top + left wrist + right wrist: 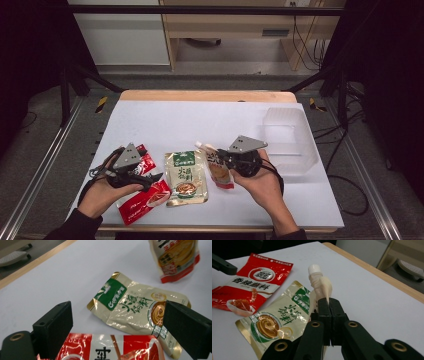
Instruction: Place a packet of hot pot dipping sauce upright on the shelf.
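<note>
Bright, evenly lit white table, dark surroundings; all views slightly soft.

Red packet [110, 348] cut off at bottom edge; spouted pouch [320, 283] body hidden behind claw.

Left hand [102, 192]: coming in from the bottom edge, palm cupping a black two-jaw left gripper [150, 178] topped by a grey three-cornered plate, jaws standing wide apart. Right hand [260, 182]: cradling the matching black right gripper [220, 159], jaws pressing tight together, pointing leftward.
</note>
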Tool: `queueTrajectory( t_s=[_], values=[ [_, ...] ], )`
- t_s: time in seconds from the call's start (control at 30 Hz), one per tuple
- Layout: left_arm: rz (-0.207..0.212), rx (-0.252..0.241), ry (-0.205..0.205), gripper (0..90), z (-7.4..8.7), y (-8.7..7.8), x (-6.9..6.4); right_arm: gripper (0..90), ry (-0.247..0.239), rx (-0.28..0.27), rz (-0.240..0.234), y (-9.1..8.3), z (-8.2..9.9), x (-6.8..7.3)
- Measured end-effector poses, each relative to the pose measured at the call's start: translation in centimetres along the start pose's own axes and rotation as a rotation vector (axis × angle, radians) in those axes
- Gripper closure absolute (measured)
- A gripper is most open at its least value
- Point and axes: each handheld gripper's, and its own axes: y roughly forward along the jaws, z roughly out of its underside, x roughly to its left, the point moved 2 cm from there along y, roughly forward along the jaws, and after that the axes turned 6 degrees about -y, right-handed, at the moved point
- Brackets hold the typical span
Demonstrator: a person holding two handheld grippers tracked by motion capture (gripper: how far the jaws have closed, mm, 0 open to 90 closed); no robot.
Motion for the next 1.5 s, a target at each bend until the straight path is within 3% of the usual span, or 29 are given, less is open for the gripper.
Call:
queueTrajectory(
  t_s=[0.13,0.37,0.57,0.77,1.03,1.27,1.5],
  values=[
    [0.011,0.017,0.046,11.8,-1.5,0.2,0.0,89.7,-0.048,-0.011,-0.016,-0.1,-1.3,0.3],
    [0.075,0.009,0.073,16.9,-4.5,0.4,0.1,89.7,-0.093,-0.054,-0.074,0.1,-3.3,0.9],
    [0.110,0.009,0.100,21.4,-5.9,0.3,0.0,89.6,-0.122,-0.080,-0.133,0.6,-4.5,2.4],
    [0.156,0.019,0.133,28.1,-6.4,0.8,-0.4,89.6,-0.145,-0.089,-0.163,1.1,-5.2,3.6],
    [0.206,0.030,0.155,44.7,-6.9,1.1,-0.9,89.6,-0.149,-0.098,-0.186,1.4,-5.6,4.2],
    [0.207,0.046,0.175,58.9,-6.9,1.3,-1.0,89.6,-0.148,-0.102,-0.182,1.3,-5.6,4.1],
    [0.219,0.052,0.155,70.3,-7.0,1.4,-1.3,89.5,-0.139,-0.106,-0.177,1.4,-5.3,3.9]
  ],
)
